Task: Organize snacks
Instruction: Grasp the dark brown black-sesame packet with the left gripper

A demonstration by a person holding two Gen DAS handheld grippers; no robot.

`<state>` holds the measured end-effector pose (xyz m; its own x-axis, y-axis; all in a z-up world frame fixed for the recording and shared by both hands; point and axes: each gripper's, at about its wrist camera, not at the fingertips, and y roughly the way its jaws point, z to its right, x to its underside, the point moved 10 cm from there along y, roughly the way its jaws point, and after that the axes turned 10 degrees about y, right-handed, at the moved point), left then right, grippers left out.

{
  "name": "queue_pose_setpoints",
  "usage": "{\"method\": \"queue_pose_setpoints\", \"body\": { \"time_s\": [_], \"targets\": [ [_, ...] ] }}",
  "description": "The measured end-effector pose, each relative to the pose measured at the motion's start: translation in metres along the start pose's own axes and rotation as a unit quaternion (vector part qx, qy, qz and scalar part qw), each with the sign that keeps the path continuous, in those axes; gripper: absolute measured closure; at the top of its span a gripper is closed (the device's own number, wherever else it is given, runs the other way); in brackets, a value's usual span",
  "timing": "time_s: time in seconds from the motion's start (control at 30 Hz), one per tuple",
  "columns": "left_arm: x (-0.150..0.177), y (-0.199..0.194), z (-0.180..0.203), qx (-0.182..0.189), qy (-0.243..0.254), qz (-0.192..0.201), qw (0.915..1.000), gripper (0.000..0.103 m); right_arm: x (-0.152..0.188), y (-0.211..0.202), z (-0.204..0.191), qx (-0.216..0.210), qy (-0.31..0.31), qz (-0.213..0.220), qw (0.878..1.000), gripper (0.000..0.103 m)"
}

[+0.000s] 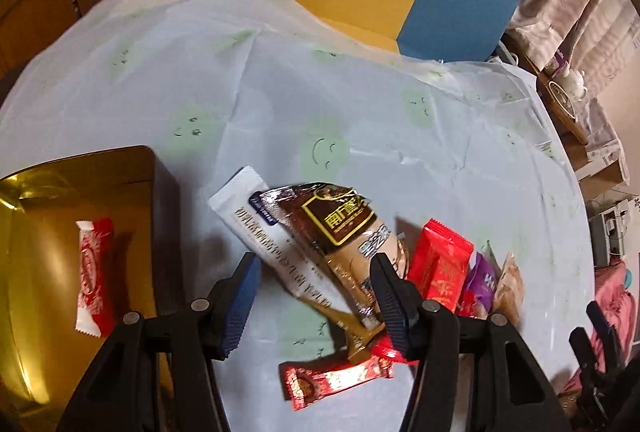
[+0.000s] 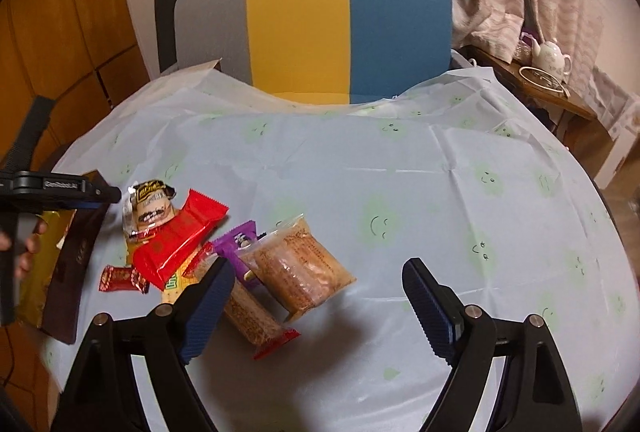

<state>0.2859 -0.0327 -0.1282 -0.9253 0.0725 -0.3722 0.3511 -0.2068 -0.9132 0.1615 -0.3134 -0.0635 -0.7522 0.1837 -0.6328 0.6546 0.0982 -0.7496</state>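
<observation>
Snacks are lying in a loose pile (image 2: 208, 252) on the table (image 2: 400, 192), just beside the gold box (image 1: 80, 192), and that box is serving as the landmark for everything else. One red-and-white candy (image 1: 94, 276) is already sitting inside the box; the rest are waiting outside it. Nearest the box, a white sachet (image 1: 264, 232) is lying partly under a brown pack (image 1: 340, 224), with a red bar (image 1: 440, 268) and a purple packet (image 1: 482, 280) farther from it, and a small red sachet (image 1: 332, 380) lying closest to the camera. The left gripper (image 1: 316, 292) is hanging over the box-side edge of the pile, jaws wide and holding nothing, with the white sachet and the brown pack showing between them. The right gripper (image 2: 320, 304) is hovering over the far side of the pile from the box, jaws wide and empty, near a clear pack of brown cake (image 2: 300, 264). Judging by this, the sorting is only beginning and a fresh pick is being lined up. The next move is calling for the left jaws to be dropping onto one wrapper alone, closing on it, then carrying it over the box wall.
</observation>
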Motion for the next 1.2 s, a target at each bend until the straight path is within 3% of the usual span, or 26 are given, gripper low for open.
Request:
{"method": "queue_pose_setpoints", "body": {
  "time_s": [0.27,0.47,0.63,0.87,1.13,1.2],
  "targets": [
    [-0.023,0.006,-0.009,0.025,-0.053,-0.025,0.998,0.045,-0.003,-0.006,-0.001,-0.004,0.003,0.007,1.0,0.012],
    [-0.026,0.024,0.006,0.014,-0.042,-0.044,0.9981,0.045,-0.004,-0.006,0.0,-0.006,0.004,0.007,1.0,0.012],
    [-0.021,0.044,0.025,-0.019,-0.006,-0.071,0.9973,0.045,-0.005,-0.009,0.0,-0.013,0.011,0.01,1.0,0.011],
    [-0.033,0.067,0.036,-0.069,0.022,-0.078,0.9944,0.045,-0.006,-0.01,-0.002,-0.018,0.009,0.011,1.0,0.01],
    [-0.036,0.061,0.042,-0.098,0.112,-0.019,0.9886,0.063,-0.009,-0.011,0.002,-0.019,0.019,0.014,1.0,0.01],
    [-0.034,0.051,0.043,-0.086,0.126,0.007,0.9883,0.064,-0.007,-0.009,0.003,-0.016,0.019,0.009,1.0,0.01]
  ]
}}
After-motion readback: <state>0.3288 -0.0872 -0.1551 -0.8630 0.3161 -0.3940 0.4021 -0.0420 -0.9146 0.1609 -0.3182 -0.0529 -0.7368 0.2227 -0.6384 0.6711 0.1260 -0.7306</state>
